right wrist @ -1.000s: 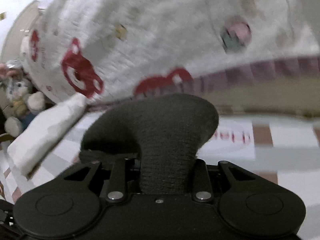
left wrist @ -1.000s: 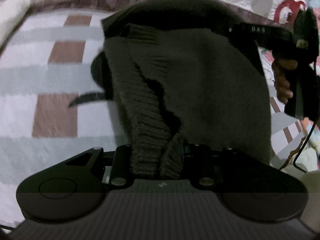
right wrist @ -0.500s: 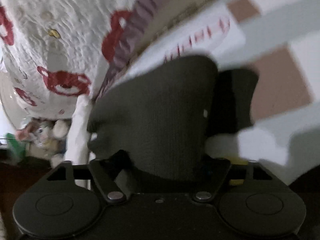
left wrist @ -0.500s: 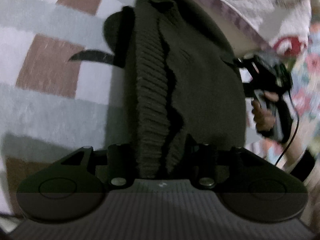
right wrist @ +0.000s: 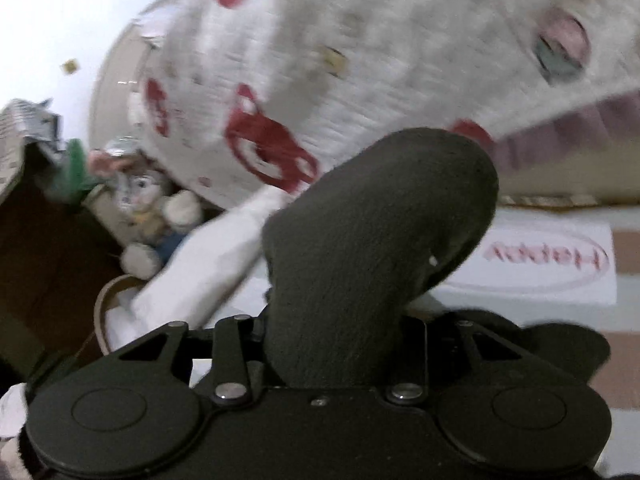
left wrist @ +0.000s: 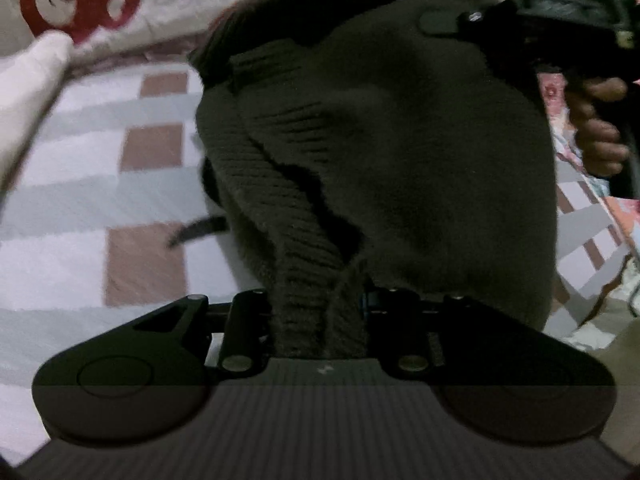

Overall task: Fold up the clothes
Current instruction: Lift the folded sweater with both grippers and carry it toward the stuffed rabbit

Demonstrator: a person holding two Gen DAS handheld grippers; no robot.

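Note:
A dark grey knitted sweater (left wrist: 400, 152) hangs stretched between both grippers above a checked bedsheet (left wrist: 80, 184). My left gripper (left wrist: 318, 312) is shut on its ribbed hem, which bunches between the fingers. My right gripper (right wrist: 336, 344) is shut on another bunch of the same sweater (right wrist: 372, 240), which rises in a thick fold in front of the lens. In the left wrist view the right gripper (left wrist: 560, 12) shows at the upper right, held in a hand, gripping the sweater's far edge.
A white quilt with red prints (right wrist: 360, 60) lies behind the sweater. A white pillow (left wrist: 24, 92) is at the left. A stuffed toy (right wrist: 148, 216) and a brown wooden piece (right wrist: 48, 264) are off the bed's left edge. A dark strap (left wrist: 200, 230) lies on the sheet.
Both grippers swung with the sweater and came back: half a second ago the views were tilted, now they sit level again. The sweater stays held at both ends.

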